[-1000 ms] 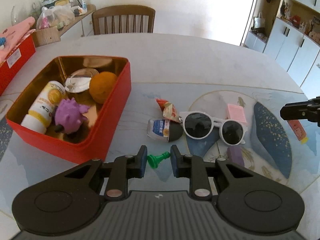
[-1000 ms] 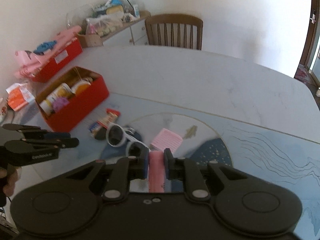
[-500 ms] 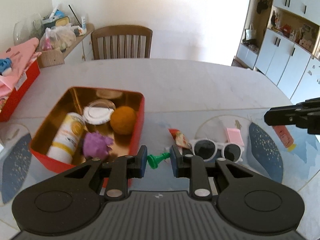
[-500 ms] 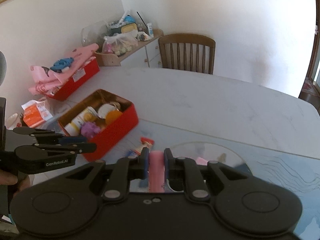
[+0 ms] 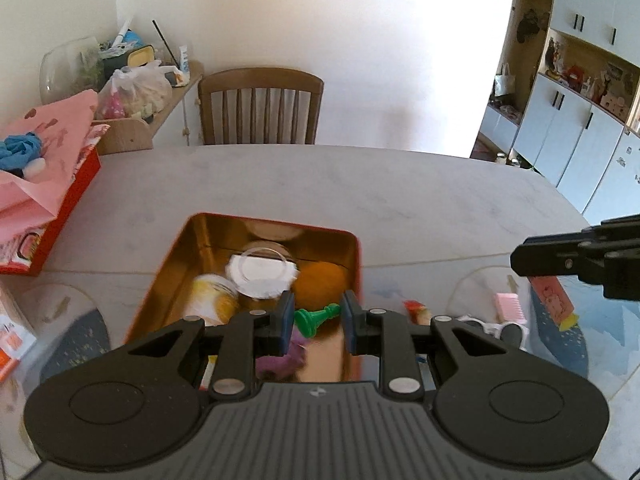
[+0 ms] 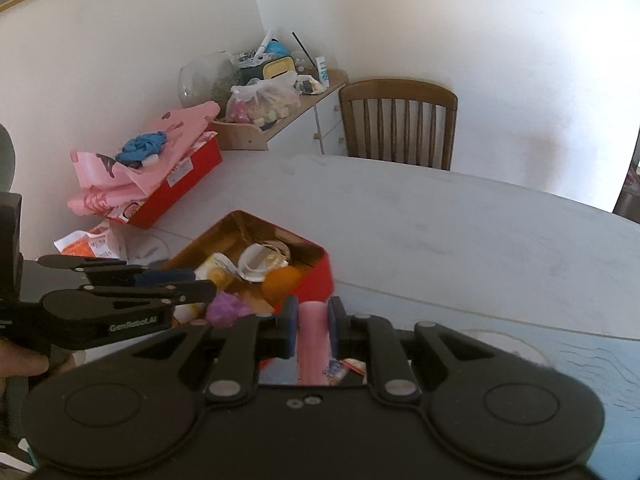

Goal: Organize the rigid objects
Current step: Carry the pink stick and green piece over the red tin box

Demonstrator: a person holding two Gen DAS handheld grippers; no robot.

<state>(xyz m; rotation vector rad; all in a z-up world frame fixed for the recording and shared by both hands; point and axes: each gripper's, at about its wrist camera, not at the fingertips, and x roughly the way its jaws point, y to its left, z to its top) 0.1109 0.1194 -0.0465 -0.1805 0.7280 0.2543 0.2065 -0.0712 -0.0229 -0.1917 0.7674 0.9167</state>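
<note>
The red tin (image 5: 357, 280), its gold inside already holding a bottle (image 5: 210, 300), a clear lid (image 5: 262, 270), an orange ball (image 5: 322, 278) and a purple toy (image 5: 280, 356), lies on the table (image 5: 360, 188) right under and ahead of the left tongs (image 5: 316, 322) and just ahead-left of the right tongs (image 6: 312, 322). This looks like the carry-and-drop step: the left tongs are clamped on a green chess pawn (image 5: 314, 318) over the tin, and the right tongs are clamped on a pink tube (image 6: 312, 336) near its rim. Next, each should settle over a free spot and let go, the smaller pawn likely first.
</note>
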